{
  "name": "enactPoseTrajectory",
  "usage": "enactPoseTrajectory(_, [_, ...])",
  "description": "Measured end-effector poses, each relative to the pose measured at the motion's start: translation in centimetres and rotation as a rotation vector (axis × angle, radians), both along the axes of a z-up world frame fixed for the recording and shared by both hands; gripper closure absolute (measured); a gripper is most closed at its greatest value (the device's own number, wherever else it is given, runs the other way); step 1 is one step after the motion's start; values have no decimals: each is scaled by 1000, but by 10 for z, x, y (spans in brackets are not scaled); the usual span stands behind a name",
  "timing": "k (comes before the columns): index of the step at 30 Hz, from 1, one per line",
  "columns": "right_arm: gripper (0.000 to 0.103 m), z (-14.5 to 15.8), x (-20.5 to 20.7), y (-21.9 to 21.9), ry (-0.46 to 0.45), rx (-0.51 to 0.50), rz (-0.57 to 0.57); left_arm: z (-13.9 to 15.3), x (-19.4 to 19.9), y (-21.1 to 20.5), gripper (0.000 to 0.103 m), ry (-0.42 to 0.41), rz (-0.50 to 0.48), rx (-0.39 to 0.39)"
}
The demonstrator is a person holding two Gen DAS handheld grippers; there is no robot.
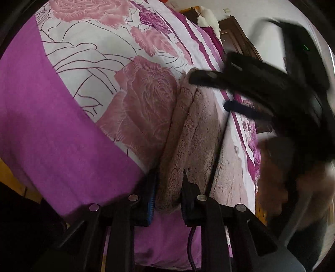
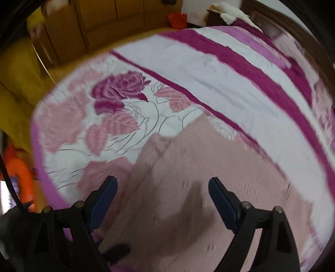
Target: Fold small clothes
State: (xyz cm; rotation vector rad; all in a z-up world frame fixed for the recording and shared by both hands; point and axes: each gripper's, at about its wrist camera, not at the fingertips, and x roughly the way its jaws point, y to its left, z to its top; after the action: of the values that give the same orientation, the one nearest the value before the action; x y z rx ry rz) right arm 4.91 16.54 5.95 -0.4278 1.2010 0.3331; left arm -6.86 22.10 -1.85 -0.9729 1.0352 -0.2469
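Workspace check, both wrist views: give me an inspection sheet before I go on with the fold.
Surface: bed with floral quilt, purple border.
Job's things: fuzzy pink garment lying on the quilt, one end bunched and pinched.
Clutter: nothing seen on the quilt besides the garment.
Grippers: left gripper shut on the garment; right gripper open above it, also in the left view, blurred.
Cables: dark cable under the left gripper.
Surroundings: wooden cabinets, red object, orange item.

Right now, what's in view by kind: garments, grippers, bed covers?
Fuzzy pink garment: 1
Grippers: 2, the left gripper shut on the garment, the right gripper open over it
Floral bedspread: 1
Total: 4
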Motion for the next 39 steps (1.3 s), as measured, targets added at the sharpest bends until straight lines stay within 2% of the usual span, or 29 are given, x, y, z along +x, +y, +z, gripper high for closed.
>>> enactPoseTrajectory(3, [12,-12,15,14,-22,-104,-27,0,-1,0,103,4,-4,4])
enactPoseTrajectory(6, [27,-24,22,16,5,-214,-94,3,4,-2,103,9,-25,6])
enactPoseTrajectory(8, [33,-27,26,14,36,-208,-130,6,8,-3,103,11,-28,10])
enactPoseTrajectory(9, [47,-26,29,13,40,-205,-148,7,8,-4,103,11,-31,11])
enactPoseTrajectory(10, [69,-24,31,12,35,-198,-162,8,9,-5,103,4,-42,22])
enactPoseTrajectory(11, [81,-21,33,12,30,-179,-171,13,10,-6,103,-11,-61,51])
enactPoseTrajectory(12, [87,-19,34,13,28,-164,-176,17,11,-7,103,-25,-73,75])
enactPoseTrajectory(13, [87,-17,35,11,31,-137,-178,27,7,-4,103,-60,-64,111])
enactPoseTrajectory(15, [88,-15,40,-1,84,-3,-186,47,-6,9,103,-160,-9,115])
enactPoseTrajectory(17, [88,-7,47,-31,128,188,-236,64,-16,17,103,-249,18,130])
enactPoseTrajectory(19, [89,1,49,-62,152,369,-284,73,-22,19,103,-287,15,156])
enactPoseTrajectory(21, [89,11,45,-74,148,458,-291,70,-23,20,103,-259,-10,147])
enactPoseTrajectory(23, [89,24,37,-73,119,473,-271,67,-24,23,103,-224,-20,134])
enactPoseTrajectory(29, [90,47,20,-34,26,406,-138,67,-46,44,103,-195,11,139])
enactPoseTrajectory(33, [90,43,10,-17,33,418,-90,77,-70,41,103,-205,29,165])
enactPoseTrajectory(39, [90,51,5,-21,55,480,-78,84,-74,23,103,-210,-12,184])
